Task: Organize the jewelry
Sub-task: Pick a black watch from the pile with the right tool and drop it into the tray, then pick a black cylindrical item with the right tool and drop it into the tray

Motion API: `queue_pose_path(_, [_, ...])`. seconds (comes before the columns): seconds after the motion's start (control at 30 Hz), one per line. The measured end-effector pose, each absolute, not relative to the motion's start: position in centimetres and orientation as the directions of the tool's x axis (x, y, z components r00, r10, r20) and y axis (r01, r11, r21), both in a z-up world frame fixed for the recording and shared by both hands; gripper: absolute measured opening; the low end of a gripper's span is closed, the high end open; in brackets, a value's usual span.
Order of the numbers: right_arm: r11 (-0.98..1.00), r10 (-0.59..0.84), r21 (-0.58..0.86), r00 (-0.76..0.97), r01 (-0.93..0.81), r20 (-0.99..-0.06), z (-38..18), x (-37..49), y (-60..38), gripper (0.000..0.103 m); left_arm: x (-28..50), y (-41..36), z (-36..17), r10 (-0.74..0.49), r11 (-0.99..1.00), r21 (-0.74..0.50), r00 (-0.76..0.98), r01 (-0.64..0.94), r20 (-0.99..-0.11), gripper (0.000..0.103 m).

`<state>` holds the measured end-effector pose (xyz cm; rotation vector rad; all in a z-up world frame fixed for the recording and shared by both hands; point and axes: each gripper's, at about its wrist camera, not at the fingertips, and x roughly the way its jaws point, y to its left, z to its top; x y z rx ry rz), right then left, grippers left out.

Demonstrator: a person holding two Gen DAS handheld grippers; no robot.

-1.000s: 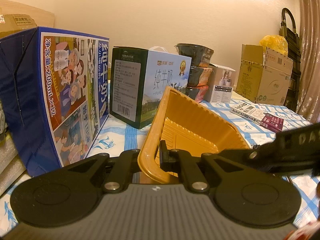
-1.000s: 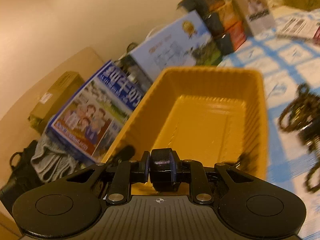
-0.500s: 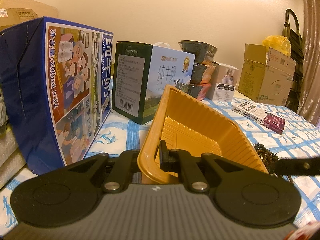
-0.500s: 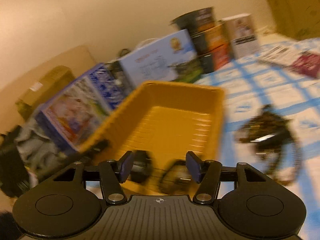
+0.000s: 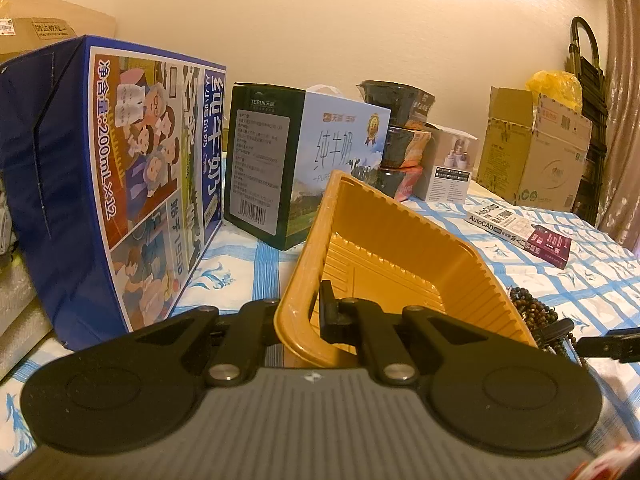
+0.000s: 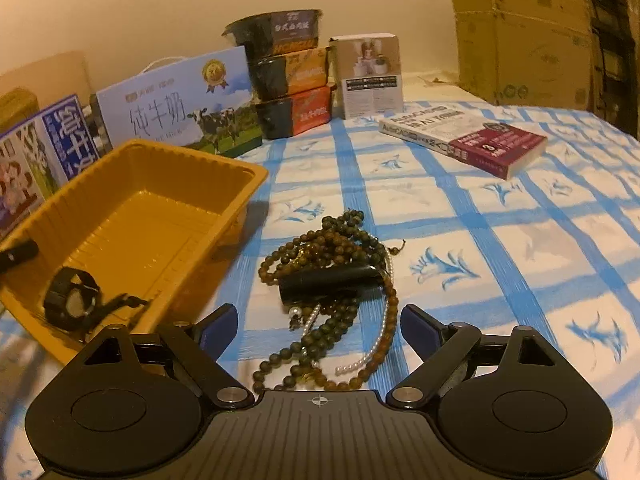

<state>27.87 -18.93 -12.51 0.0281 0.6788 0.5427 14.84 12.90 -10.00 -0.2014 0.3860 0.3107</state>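
My left gripper (image 5: 300,309) is shut on the near rim of a yellow plastic tray (image 5: 404,248), which is tilted up off the cloth. In the right wrist view the tray (image 6: 132,204) holds a black wristwatch (image 6: 72,303) at its near end. To the tray's right, a tangle of brown bead strings (image 6: 332,240) lies on the cloth with a black cylinder (image 6: 330,285) on top and a white pearl strand (image 6: 362,358). My right gripper (image 6: 320,320) hovers just before this pile. Its jaws are opening wide and grip nothing. The beads (image 5: 532,308) also show beside the tray.
The blue-checked tablecloth (image 6: 500,240) covers the surface. Milk cartons (image 5: 120,176) (image 5: 300,160), stacked noodle bowls (image 6: 288,76) and a small white box (image 6: 370,74) line the back. A book (image 6: 468,138) lies at the right, and cardboard boxes (image 6: 524,36) stand beyond it.
My right gripper swung from above the tray to the right, over the bead pile, and opened. The black watch it held now lies in the tray. The left gripper kept its grip.
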Motion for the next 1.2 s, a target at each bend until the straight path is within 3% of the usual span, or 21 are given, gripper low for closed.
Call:
queue_pose_path(0.5, [0.852,0.423,0.015,0.672,-0.523,-0.608,-15.2,32.3,-15.4,0.091,15.0,13.1,-9.9,0.258,0.933,-0.131,0.879,-0.334,-0.401,0.007])
queue_pose_path(0.57, [0.853,0.422,0.012,0.675,-0.522,-0.605,-15.4,32.6,-15.3,0.089,15.1,13.1,-9.9,0.258,0.934,-0.130,0.878,-0.334,-0.402,0.007])
queue_pose_path(0.67, [0.851,0.417,0.004,0.672,-0.525,-0.611,-15.6,32.8,-15.1,0.076,15.1,13.2,-9.9,0.258,0.934,-0.128,0.878,-0.333,-0.403,0.007])
queue_pose_path(0.93, [0.852,0.408,-0.024,0.690,-0.524,-0.598,-15.5,32.2,-15.2,0.075,15.3,13.2,-9.9,0.258,0.935,-0.123,0.878,-0.332,-0.404,0.007])
queue_pose_path(1.2, [0.841,0.484,0.074,0.684,-0.536,-0.546,-12.5,30.4,-15.9,0.075,15.3,13.2,-9.9,0.259,0.936,-0.122,0.878,-0.331,-0.403,0.007])
